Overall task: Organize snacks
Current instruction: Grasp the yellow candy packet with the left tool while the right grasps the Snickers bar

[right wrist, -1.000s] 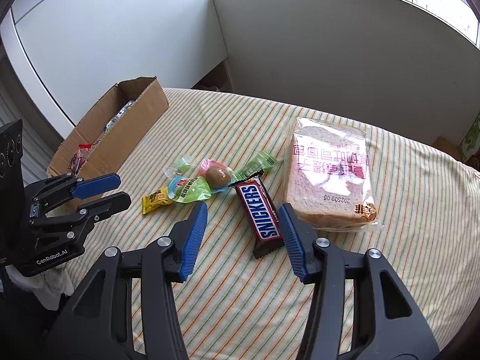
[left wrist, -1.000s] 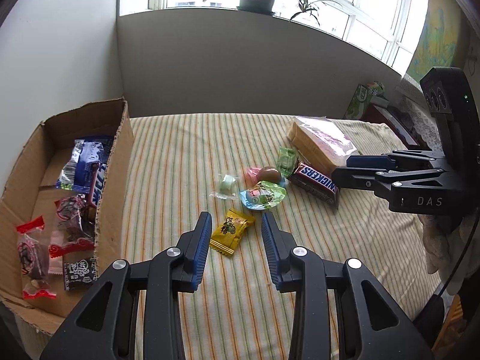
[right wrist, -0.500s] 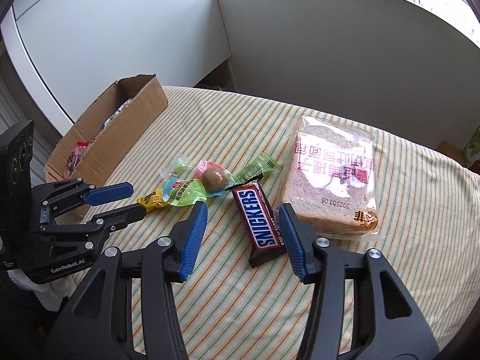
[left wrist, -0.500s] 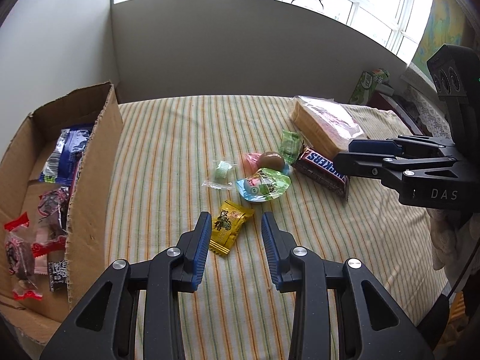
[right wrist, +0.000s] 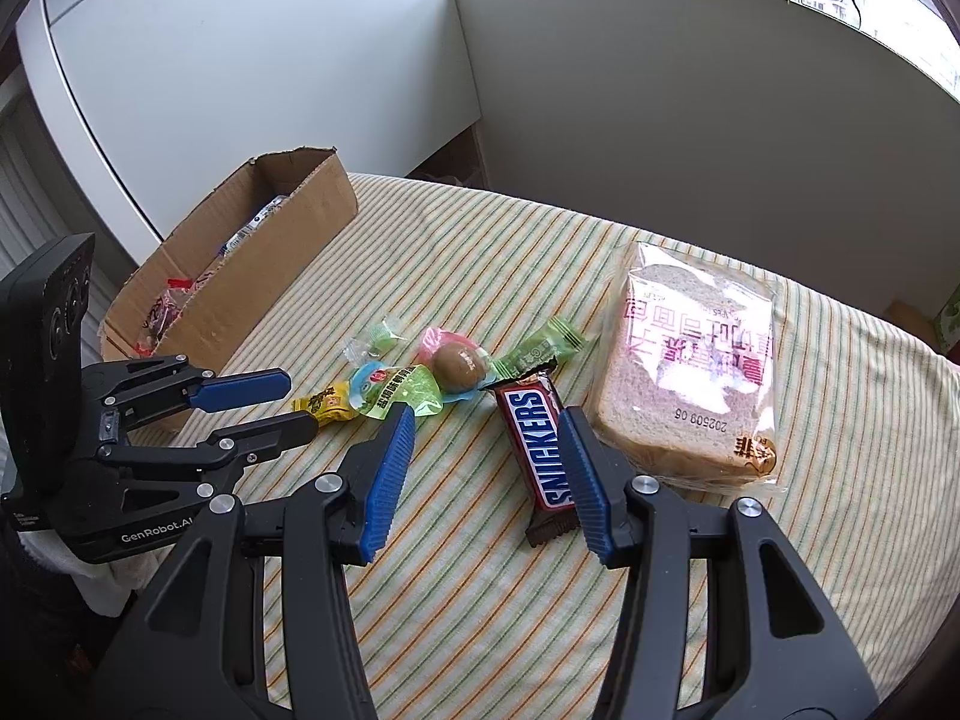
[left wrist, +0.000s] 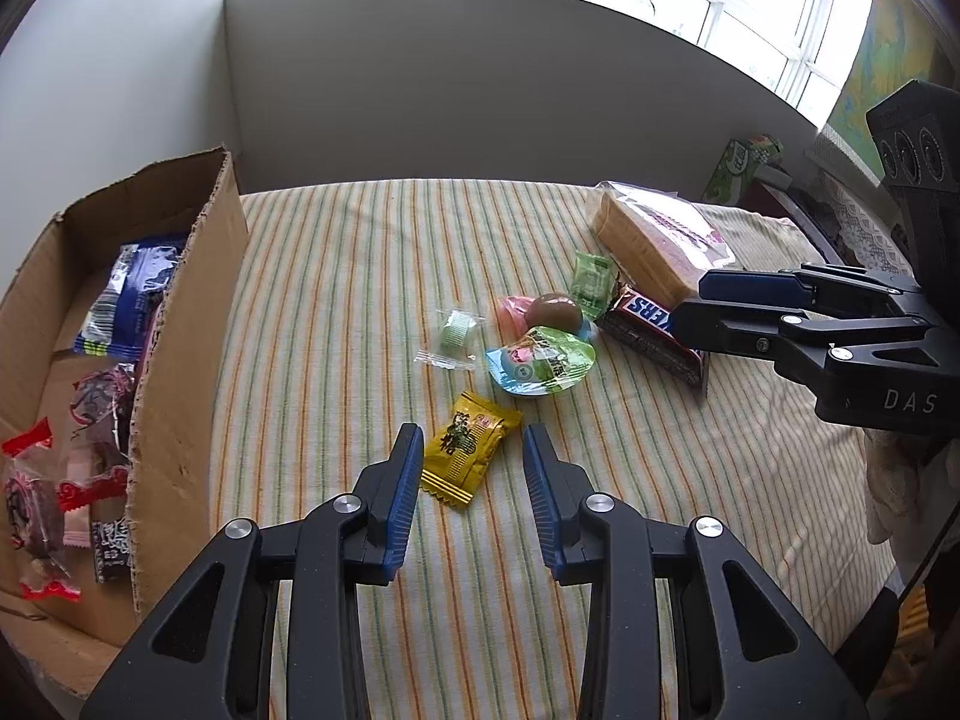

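Loose snacks lie on a striped cloth. My left gripper (left wrist: 471, 462) is open with a yellow candy packet (left wrist: 469, 456) lying between its fingertips on the cloth. My right gripper (right wrist: 486, 441) is open, low over a Snickers bar (right wrist: 537, 450) that lies by its right finger. The right gripper also shows in the left wrist view (left wrist: 714, 306). A cardboard box (left wrist: 180, 348) at the left holds several wrapped snacks. A bagged bread loaf (right wrist: 690, 366) lies at the right.
Between the grippers lie a green-blue jelly pack (left wrist: 540, 360), a brown ball sweet (left wrist: 555, 311) on a pink wrapper, a small clear-wrapped green candy (left wrist: 456, 333) and a green sachet (left wrist: 591, 279). A green carton (left wrist: 744, 168) stands beyond the cloth's far right edge.
Both grippers have moved forward and lower toward the snacks. The yellow packet now lies between the left fingertips, and the Snickers bar is close beside the right finger.
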The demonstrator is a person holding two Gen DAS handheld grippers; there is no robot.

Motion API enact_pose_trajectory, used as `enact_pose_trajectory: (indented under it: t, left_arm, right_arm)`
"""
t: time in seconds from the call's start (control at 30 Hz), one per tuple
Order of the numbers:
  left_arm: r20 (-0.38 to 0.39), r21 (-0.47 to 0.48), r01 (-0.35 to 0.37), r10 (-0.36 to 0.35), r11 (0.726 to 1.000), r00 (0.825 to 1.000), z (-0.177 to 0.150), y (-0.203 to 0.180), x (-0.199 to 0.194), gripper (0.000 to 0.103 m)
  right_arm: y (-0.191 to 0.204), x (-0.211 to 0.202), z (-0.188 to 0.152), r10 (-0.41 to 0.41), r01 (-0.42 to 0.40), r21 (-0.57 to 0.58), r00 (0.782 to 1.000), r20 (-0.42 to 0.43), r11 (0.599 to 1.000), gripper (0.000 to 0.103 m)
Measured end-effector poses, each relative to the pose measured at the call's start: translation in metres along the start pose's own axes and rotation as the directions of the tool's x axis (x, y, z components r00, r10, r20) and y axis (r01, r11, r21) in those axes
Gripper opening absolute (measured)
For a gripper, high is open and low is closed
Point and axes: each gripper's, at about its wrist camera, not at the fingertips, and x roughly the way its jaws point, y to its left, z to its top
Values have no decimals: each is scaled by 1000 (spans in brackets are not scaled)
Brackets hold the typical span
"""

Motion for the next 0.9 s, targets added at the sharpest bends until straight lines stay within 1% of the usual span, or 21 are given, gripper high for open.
enact_pose_trajectory:
  t: [0.17,0.2,0.27,0.43,0.5,0.57,0.67,0.73,0.8,0.9]
  left_arm:
    - [-5,3,-3,3,1000,1000,0,0,2,33]
    - [-8,3,-3,3,1000,1000,0,0,3,33]
    - [-12,1,-1,1,1000,1000,0,0,4,33]
    - [-23,6,4,-4,1000,1000,1,0,8,33]
    - [-22,16,-10,10,1000,1000,1,-1,10,33]
    - [-28,23,-23,23,999,999,1,-2,13,33]
    - [-39,40,-56,58,998,998,1,-1,19,33]
    - [-46,45,-56,58,997,997,1,0,21,33]
    - [-50,52,-51,54,997,997,-1,0,22,33]
    - [-50,54,-34,37,998,998,-1,-1,20,33]
  right_arm:
    - [-2,16,2,-16,15,-8,999,-35,1000,52]
    - [-3,17,2,-24,23,-10,999,-35,1000,48]
    - [-4,16,2,-41,40,-21,999,-34,999,45]
    - [-6,17,0,-57,55,-23,997,-59,998,45]
    - [-7,19,-4,-68,66,-29,995,-74,997,45]
    - [-8,19,-5,-76,74,-29,995,-70,997,45]
    - [-7,18,-6,-84,83,-24,994,-76,996,45]
    - [-6,20,-8,-98,96,-32,991,-86,995,45]
    - [-4,21,-7,-90,87,-34,992,-86,996,45]
    - [-5,17,-8,-33,32,-13,995,-96,999,45]
